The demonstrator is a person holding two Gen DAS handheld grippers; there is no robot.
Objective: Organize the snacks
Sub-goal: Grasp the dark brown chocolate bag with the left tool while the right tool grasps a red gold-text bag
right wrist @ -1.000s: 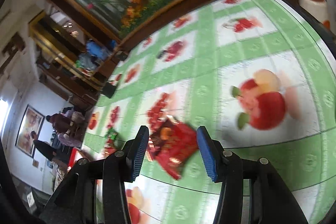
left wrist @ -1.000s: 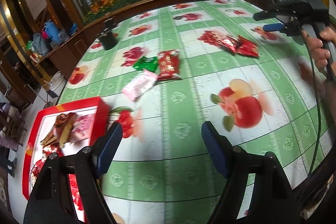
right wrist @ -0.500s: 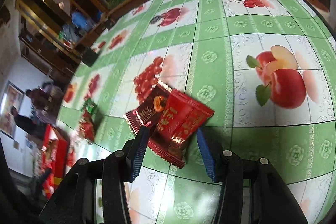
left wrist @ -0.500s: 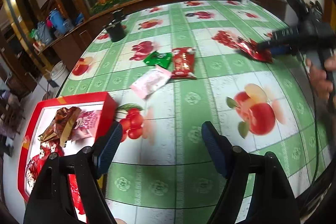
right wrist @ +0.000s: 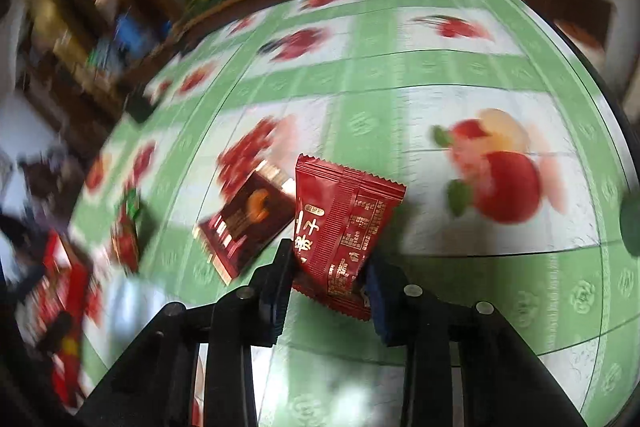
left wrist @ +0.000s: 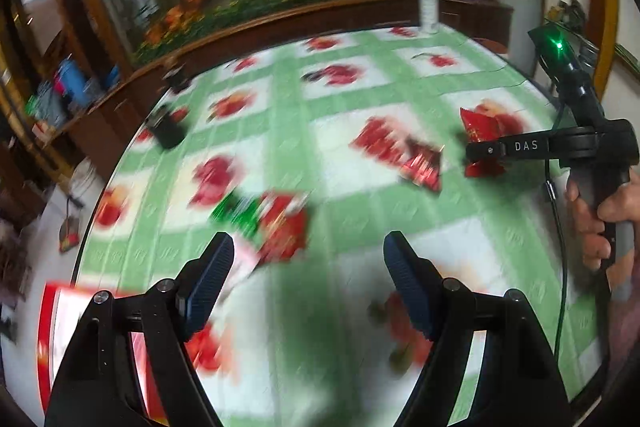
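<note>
My right gripper (right wrist: 328, 263) is shut on a red snack packet (right wrist: 340, 223) and holds it above the green fruit-print tablecloth (right wrist: 440, 67). A darker red packet (right wrist: 244, 223) lies flat just left of it. In the left wrist view the right gripper (left wrist: 480, 151) holds the red packet (left wrist: 480, 127) at the right, with the dark packet (left wrist: 420, 163) beside it. My left gripper (left wrist: 308, 267) is open and empty above a blurred green packet (left wrist: 236, 211) and red packet (left wrist: 284, 227). The red box (left wrist: 52, 327) sits at the lower left.
A white spray bottle (left wrist: 428, 3) stands at the table's far edge. A small black object (left wrist: 166, 127) sits near the far left edge. A wooden ledge with flowers (left wrist: 240, 23) borders the table behind. More snacks and the red box (right wrist: 60, 291) are blurred at the right wrist view's left.
My right gripper has closed on the red packet and lifted it off the table. My left gripper has swung forward toward the green and red packets; the view is motion-blurred.
</note>
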